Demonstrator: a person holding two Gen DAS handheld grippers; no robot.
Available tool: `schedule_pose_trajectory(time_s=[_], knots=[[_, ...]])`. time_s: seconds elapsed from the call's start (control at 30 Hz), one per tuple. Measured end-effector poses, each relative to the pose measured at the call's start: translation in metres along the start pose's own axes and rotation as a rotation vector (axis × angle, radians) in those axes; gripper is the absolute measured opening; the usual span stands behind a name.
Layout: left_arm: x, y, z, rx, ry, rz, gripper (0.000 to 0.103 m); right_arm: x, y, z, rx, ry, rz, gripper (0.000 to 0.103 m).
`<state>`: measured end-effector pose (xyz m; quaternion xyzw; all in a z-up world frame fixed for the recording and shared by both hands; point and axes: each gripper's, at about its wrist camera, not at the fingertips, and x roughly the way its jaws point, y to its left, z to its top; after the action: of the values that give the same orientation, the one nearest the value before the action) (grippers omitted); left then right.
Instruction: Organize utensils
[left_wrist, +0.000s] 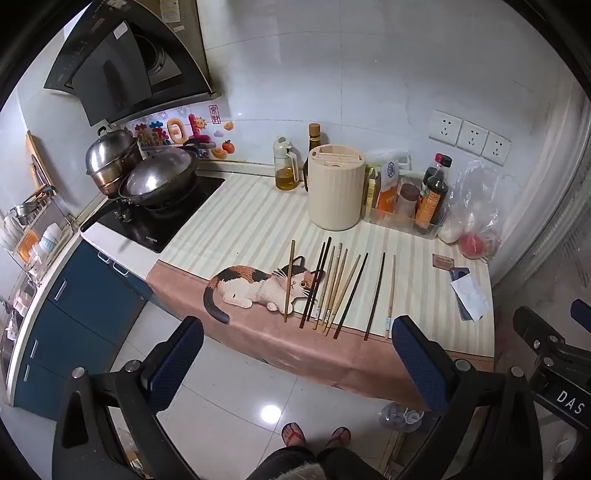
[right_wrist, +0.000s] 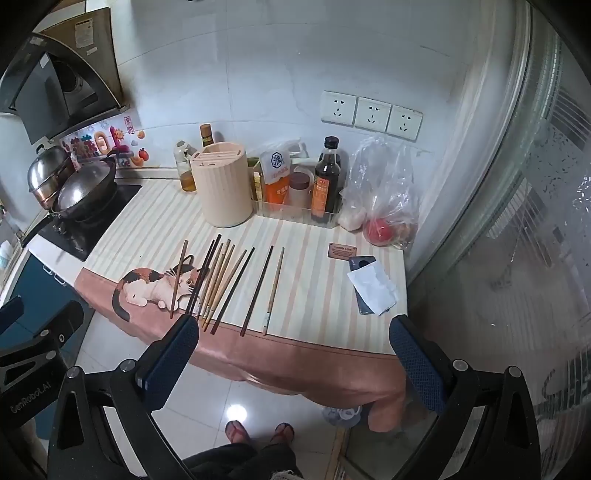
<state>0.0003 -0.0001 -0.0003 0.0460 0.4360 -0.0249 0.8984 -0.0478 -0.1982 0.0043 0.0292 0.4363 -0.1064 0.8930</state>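
Note:
Several chopsticks (left_wrist: 334, 290), dark and light wood, lie side by side near the front edge of the striped cat-print mat (left_wrist: 240, 221); they also show in the right wrist view (right_wrist: 221, 284). A cream slotted utensil holder (left_wrist: 336, 186) stands upright behind them, also in the right wrist view (right_wrist: 223, 184). My left gripper (left_wrist: 299, 354) is open and empty, held in front of and below the counter edge. My right gripper (right_wrist: 295, 347) is open and empty, likewise short of the counter edge.
A wok (left_wrist: 160, 175) and steamer pot (left_wrist: 110, 151) sit on the stove at left. Oil and sauce bottles (left_wrist: 432, 195), a clear tray, a plastic bag with a tomato (right_wrist: 378, 229), a phone with paper (right_wrist: 371, 286) and a small card (right_wrist: 342, 251) lie at right. A glass door (right_wrist: 517, 221) borders the right.

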Motion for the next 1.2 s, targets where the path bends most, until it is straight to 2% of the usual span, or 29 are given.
schedule_pose_trajectory(time_s=[0.5,0.63,1.0,1.07,1.2], knots=[[0.000,0.001,-0.001,-0.004,0.000,0.000,0.103,-0.001,0.010,0.000,-0.006,0.003,-0.009,0.103],[0.000,0.001,0.000,-0.004,0.002,-0.003,0.103,0.002,-0.004,0.002,-0.004,0.005,-0.009,0.103],[-0.002,-0.004,0.001,-0.005,0.005,-0.005,0.103,0.006,-0.006,-0.002,-0.004,0.006,-0.010,0.103],[-0.002,-0.004,0.002,-0.005,0.006,-0.004,0.103,0.005,0.008,0.002,-0.009,0.008,-0.016,0.103],[0.003,-0.001,-0.001,-0.008,0.003,-0.003,0.103,0.005,0.010,0.003,-0.013,0.009,-0.015,0.103]])
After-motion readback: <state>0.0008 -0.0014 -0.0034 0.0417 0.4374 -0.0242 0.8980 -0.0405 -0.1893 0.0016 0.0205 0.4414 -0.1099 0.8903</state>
